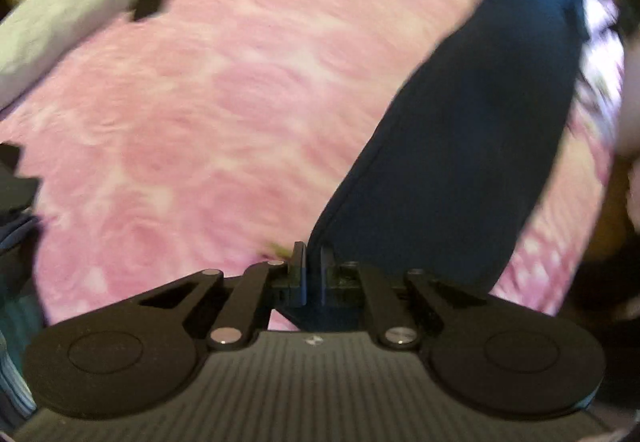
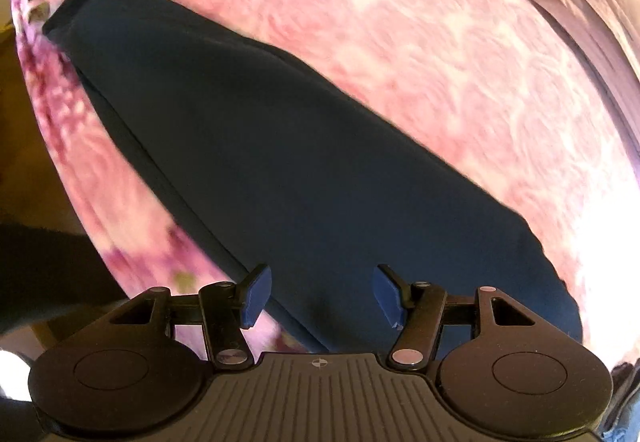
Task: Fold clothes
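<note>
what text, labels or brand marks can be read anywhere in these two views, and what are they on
No readable words, numbers or brand names in either view.
Left gripper body: a small round crosshair mark, a symbol only, no letters.
Right gripper body: the same small crosshair mark, no letters.
Navy garment: no tag or print shows.
Pink floral bedcover: pattern only, blurred, no writing.

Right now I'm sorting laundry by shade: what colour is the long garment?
Dark navy garment, shown best in the right wrist view.
</note>
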A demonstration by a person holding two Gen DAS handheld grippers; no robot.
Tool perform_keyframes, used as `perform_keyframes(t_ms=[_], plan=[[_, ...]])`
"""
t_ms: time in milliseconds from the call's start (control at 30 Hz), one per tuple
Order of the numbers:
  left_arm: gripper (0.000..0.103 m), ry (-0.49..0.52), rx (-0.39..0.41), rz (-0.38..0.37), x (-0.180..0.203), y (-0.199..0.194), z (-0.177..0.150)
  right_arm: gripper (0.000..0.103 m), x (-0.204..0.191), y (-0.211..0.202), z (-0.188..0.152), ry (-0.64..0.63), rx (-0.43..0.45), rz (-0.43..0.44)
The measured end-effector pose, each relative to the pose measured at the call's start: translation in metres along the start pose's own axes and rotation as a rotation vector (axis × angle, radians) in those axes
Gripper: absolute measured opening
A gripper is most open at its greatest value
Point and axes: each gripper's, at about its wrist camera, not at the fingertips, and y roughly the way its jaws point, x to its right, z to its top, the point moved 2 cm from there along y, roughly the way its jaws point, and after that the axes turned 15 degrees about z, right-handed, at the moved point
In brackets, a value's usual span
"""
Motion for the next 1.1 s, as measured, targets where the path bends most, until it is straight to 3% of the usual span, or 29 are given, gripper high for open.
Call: perform_keyframes(t_ms=[33,167,233,533,667,733,767,833,933,1100], plan=[[0.008,-0.016,-0.007,-0.001,-0.003,0.004,-0.003,0.060,-0.004,0.002,0.004,0.014,0.007,0.009],[0.012,0.085,0.017,0.021,0.023,-0.007,-0.015,0.060,-0.017,0.018,0.012,0.040,-0.004,0.046],[0.020,0.135,0.029,0.032,0.036,-0.012,-0.020,0.060,-0.024,0.024,0.012,0.040,-0.006,0.057],[0.022,0.362,0.083,0.083,0.095,-0.034,-0.046,0.060,-0.029,0.037,-0.008,0.122,0.057,0.110],[0.022,0.448,0.078,0.154,0.121,-0.015,-0.045,0.060,-0.031,0.043,-0.010,0.112,0.094,0.099],[0.016,0.437,0.074,0.177,0.123,-0.008,-0.041,0.060,-0.033,0.047,-0.010,0.083,0.112,0.076],[0.002,0.427,0.073,0.175,0.123,-0.008,-0.039,0.060,-0.035,0.050,-0.010,0.060,0.116,0.062],[0.001,0.382,0.098,0.173,0.118,-0.015,-0.036,0.060,-0.041,0.055,-0.010,-0.001,0.125,0.031],[0.001,0.226,0.115,0.170,0.094,-0.033,-0.030,0.060,-0.054,0.068,-0.011,-0.137,0.132,-0.037],[0.001,0.171,0.112,0.116,0.080,-0.035,-0.022,0.060,-0.063,0.088,-0.017,-0.272,0.122,-0.107]])
